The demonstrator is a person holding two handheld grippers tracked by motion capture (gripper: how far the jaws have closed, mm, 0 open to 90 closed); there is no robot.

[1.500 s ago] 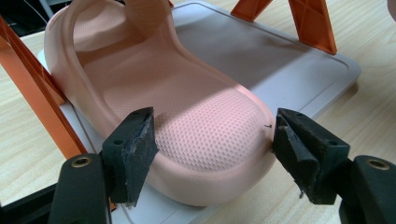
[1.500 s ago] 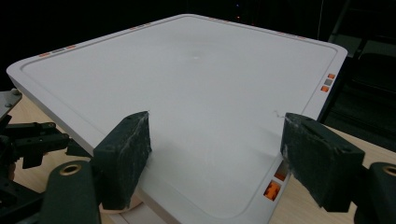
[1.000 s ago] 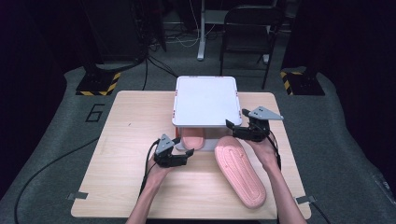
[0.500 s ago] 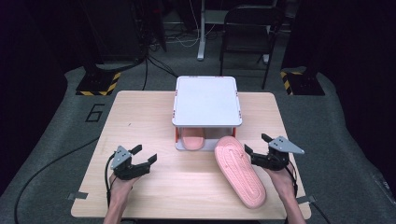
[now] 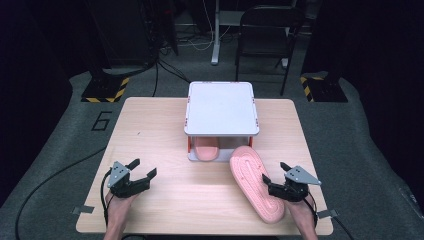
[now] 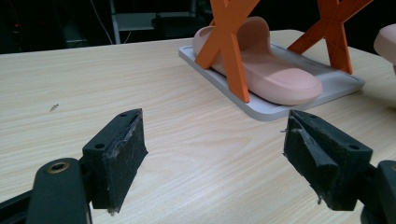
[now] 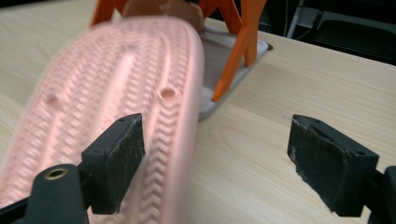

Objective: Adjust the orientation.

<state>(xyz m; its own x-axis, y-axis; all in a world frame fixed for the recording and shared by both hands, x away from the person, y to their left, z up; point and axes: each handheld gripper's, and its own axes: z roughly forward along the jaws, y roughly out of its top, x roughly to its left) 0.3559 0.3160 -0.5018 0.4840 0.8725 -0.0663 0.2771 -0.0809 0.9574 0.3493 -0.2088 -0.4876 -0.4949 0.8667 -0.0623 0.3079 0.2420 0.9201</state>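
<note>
A pink slipper [image 5: 255,182] lies sole-up on the wooden table [image 5: 165,130], its toe leaning against the front right of a small white rack [image 5: 221,107] with orange legs. A second pink slipper [image 5: 206,148] sits on the rack's lower shelf, upright [image 6: 268,70]. My right gripper [image 5: 276,184] is open beside the sole-up slipper's [image 7: 121,102] right edge, jaws wide, nothing between them. My left gripper [image 5: 141,169] is open over bare table at the front left, well apart from the rack [image 6: 266,105].
The rack's orange cross-braces [image 6: 229,42] stand in front of the shelved slipper. A dark chair [image 5: 267,30], a desk leg and cables sit on the floor beyond the table. Yellow-black striped plates [image 5: 105,90] lie on the floor at both far corners.
Both grippers have pulled back from the rack toward the table's front edge, the left one far out to the left. The sole-up slipper stays where it was.
</note>
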